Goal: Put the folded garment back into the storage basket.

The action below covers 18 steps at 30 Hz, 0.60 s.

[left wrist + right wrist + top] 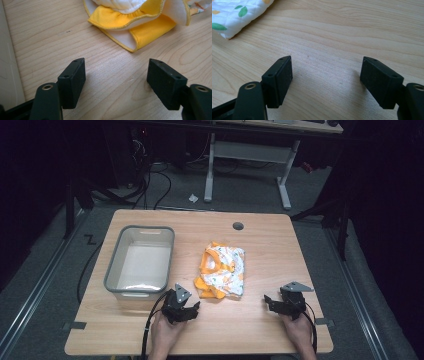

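The crumpled garment (223, 271) is seen just ahead of the empty, wide-spread left gripper (192, 309) and right gripper (268, 301) on the wooden table (280, 250), over grey flooring (240, 190).

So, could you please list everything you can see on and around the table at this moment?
Garment: one, crumpled, white with orange trim and small green and orange print, middle of the table.
Bin: one, grey rim, pale translucent walls, nothing inside, left part of the table.
Table: one, light wood, with a round dark cable hole near its far edge.
Desk frame: one, white legs, on the floor behind the table.
Cables: several, black, on the grey floor beyond the table.
Left gripper: one, black, jaws open over bare wood, near the garment's near edge.
Right gripper: one, black, jaws open, right of the garment.
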Tool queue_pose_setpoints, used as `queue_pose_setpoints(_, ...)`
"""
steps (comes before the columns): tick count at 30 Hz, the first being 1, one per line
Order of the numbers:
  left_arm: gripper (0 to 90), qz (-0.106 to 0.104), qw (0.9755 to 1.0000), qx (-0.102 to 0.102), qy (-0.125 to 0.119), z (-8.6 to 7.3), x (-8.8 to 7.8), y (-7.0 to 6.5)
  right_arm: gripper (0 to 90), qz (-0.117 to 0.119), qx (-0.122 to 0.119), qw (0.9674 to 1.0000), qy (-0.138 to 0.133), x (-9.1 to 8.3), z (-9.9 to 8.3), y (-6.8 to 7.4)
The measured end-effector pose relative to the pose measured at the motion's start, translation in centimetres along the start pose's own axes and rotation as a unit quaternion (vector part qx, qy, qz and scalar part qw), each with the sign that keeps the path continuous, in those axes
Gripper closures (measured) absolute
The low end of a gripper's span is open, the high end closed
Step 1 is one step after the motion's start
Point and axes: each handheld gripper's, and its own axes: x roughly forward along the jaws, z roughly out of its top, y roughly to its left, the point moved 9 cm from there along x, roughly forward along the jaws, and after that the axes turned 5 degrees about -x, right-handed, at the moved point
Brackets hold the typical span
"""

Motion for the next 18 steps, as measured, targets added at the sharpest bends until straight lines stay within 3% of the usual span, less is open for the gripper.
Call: queue_pose_setpoints(18,30.6,-0.001,1.0000,0.000,-0.001,0.01,0.03,-0.05,26.3,-0.002,0.002,1.0000,0.001,-0.01,-0.01,-0.05)
